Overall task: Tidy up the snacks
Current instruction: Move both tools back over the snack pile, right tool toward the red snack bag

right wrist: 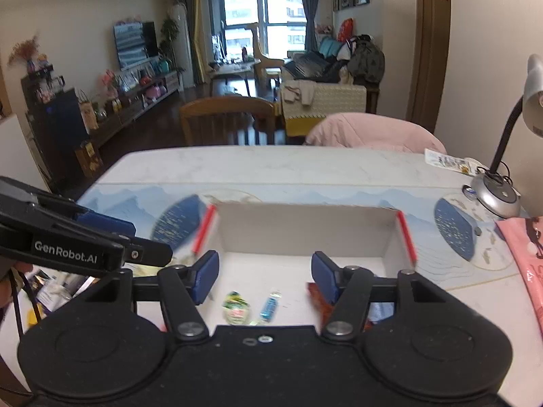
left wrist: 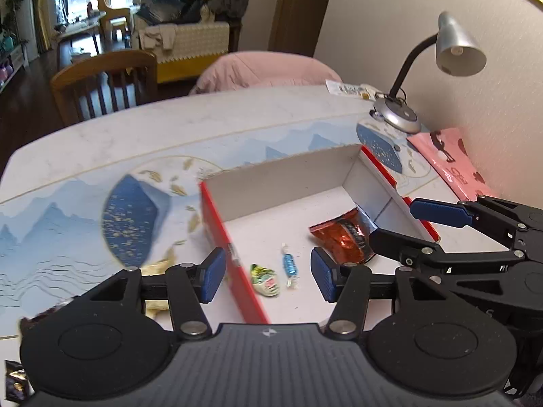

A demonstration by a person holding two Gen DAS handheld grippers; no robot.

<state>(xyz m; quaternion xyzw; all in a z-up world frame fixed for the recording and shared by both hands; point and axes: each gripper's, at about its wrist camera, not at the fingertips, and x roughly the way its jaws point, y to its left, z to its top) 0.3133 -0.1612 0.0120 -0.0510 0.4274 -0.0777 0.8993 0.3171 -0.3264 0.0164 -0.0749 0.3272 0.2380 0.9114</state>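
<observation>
A: The open cardboard box (left wrist: pixel 292 183) is white inside with red outer walls. In it lie a shiny red-orange foil packet (left wrist: pixel 342 237), a blue-striped wrapped candy (left wrist: pixel 290 264) and a green-and-white wrapped candy (left wrist: pixel 266 279).

B: And the table mat (left wrist: pixel 68 224)?

A: Pale blue mountains, dark blue gold-flecked ovals. At right, a pink bag (left wrist: pixel 454 166) with dark hearts.

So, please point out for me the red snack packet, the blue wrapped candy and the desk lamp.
red snack packet (left wrist: pixel 342 237), left wrist view, middle of the foil.
blue wrapped candy (left wrist: pixel 289 264), left wrist view, blue middle part.
desk lamp (left wrist: pixel 458 49), left wrist view, silver shade.
</observation>
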